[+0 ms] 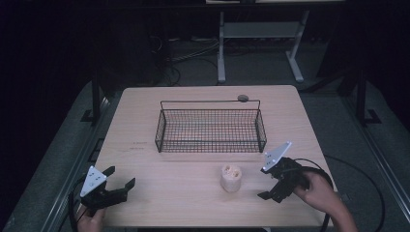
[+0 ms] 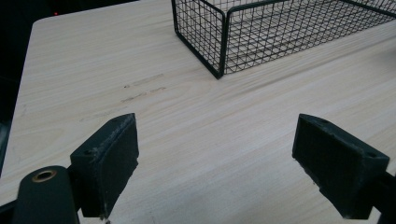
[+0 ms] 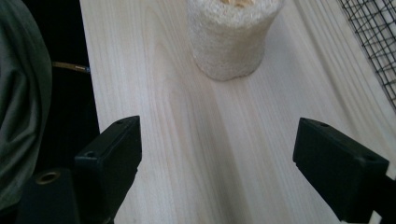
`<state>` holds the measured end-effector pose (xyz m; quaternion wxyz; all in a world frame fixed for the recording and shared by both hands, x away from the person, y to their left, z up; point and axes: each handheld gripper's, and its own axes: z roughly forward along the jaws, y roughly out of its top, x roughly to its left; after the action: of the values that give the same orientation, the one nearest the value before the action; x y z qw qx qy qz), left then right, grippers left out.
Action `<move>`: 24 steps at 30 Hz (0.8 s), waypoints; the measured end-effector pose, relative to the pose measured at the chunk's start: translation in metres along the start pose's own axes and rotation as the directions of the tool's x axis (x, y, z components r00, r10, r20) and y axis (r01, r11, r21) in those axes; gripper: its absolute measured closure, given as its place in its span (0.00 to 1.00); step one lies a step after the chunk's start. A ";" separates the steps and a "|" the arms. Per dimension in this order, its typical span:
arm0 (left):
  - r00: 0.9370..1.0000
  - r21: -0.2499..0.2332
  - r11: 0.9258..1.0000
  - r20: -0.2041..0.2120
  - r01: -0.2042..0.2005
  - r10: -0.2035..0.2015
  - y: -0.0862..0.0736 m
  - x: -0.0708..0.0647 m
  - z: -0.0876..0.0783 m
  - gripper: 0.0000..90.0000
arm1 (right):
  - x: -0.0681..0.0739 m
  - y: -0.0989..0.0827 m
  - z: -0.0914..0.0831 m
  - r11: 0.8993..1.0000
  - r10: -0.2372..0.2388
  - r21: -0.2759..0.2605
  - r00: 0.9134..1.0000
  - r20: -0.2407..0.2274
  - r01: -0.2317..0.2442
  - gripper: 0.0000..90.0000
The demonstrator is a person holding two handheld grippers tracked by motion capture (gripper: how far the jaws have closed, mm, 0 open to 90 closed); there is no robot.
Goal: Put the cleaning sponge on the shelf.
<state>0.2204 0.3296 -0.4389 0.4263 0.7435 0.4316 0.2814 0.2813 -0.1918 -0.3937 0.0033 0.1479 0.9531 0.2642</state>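
A short, pale, fibrous cylinder like a cut loofah [image 1: 231, 178] stands upright on the wooden table [image 1: 193, 203], in front of an empty black wire basket [image 1: 211, 126]. My right gripper [image 1: 267, 183] sits just right of the cylinder, open, with nothing between its jaws. In the right gripper view the cylinder [image 3: 231, 42] is straight ahead of that open gripper [image 3: 217, 163], a short way off. My left gripper [image 1: 120, 177] rests open near the table's front left corner. Ahead of it [image 2: 215, 163] lies bare wood, with the basket's near corner [image 2: 223, 44] beyond.
The basket has a tall wire handle along its far side, and a small round grey object [image 1: 242, 98] lies behind it. Basket mesh [image 3: 373, 37] edges the right gripper view. A grey sleeve [image 3: 18, 93] hangs past the table's edge. Dark floor surrounds the table.
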 end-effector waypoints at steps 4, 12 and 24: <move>1.000 -0.001 1.000 -0.004 0.010 -0.010 -0.001 0.000 0.000 0.15 | 0.000 0.008 0.001 1.000 -0.002 0.017 1.000 0.007 0.002 0.17; 1.000 0.002 1.000 -0.002 0.010 -0.010 -0.001 0.001 0.001 0.15 | 0.000 0.018 0.002 1.000 -0.025 0.009 1.000 0.007 0.025 0.17; 1.000 -0.003 1.000 -0.003 0.013 -0.013 -0.001 0.002 0.001 0.15 | -0.003 0.030 0.005 0.998 -0.052 0.022 0.999 -0.009 0.053 0.18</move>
<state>0.2215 0.3309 -0.4397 0.4287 0.7396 0.4367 0.2801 0.2933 -0.1654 -0.3828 0.0045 0.1217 0.9596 0.2538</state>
